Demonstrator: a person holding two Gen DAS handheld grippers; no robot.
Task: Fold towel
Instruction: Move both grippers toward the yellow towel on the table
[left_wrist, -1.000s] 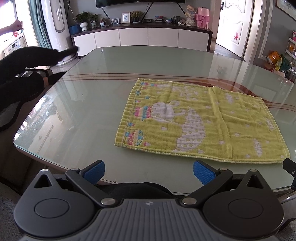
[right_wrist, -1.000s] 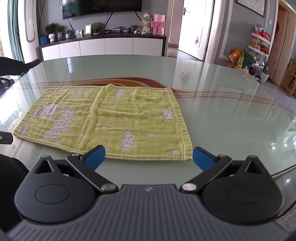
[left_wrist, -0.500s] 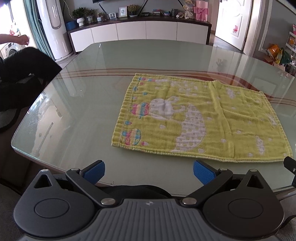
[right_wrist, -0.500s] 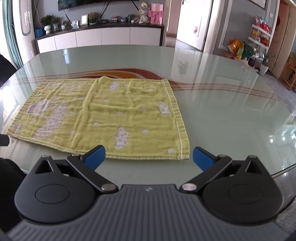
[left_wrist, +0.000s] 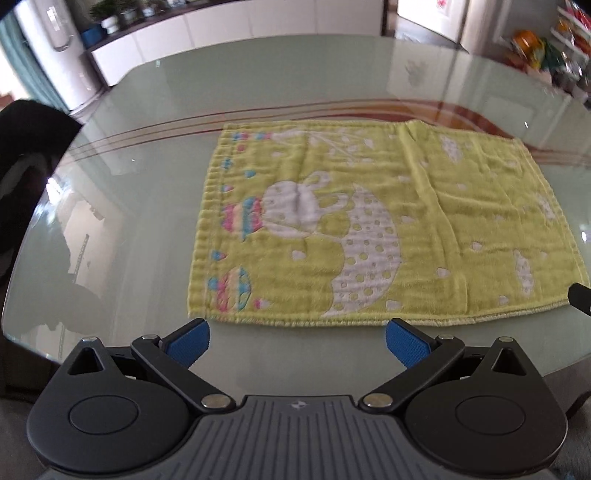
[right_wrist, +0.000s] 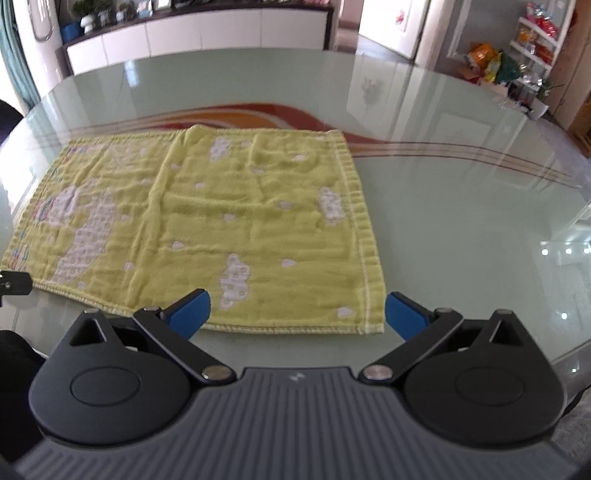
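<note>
A yellow-green towel (left_wrist: 424, 221) with a white rabbit and striped eggs lies spread flat on the glass table (left_wrist: 155, 155). My left gripper (left_wrist: 297, 341) is open just short of the towel's near edge, toward its left half, holding nothing. In the right wrist view the same towel (right_wrist: 229, 221) lies flat, its near right corner between the spread fingers of my right gripper (right_wrist: 297, 314), which is open. That gripper's left pad (right_wrist: 190, 312) overlaps the towel's near hem in the picture. Part of the other gripper shows at each view's side edge.
The table's near rim (left_wrist: 22, 332) curves close below the grippers. A dark chair or garment (left_wrist: 26, 155) stands at the table's left. A white cabinet (right_wrist: 207, 29) runs along the far wall, and shelves with bags (right_wrist: 517, 62) stand at the right.
Both grippers have moved forward and tilted down toward the towel, whose near edge now lies at their fingertips. The towel has not moved. Both grippers stay open.
</note>
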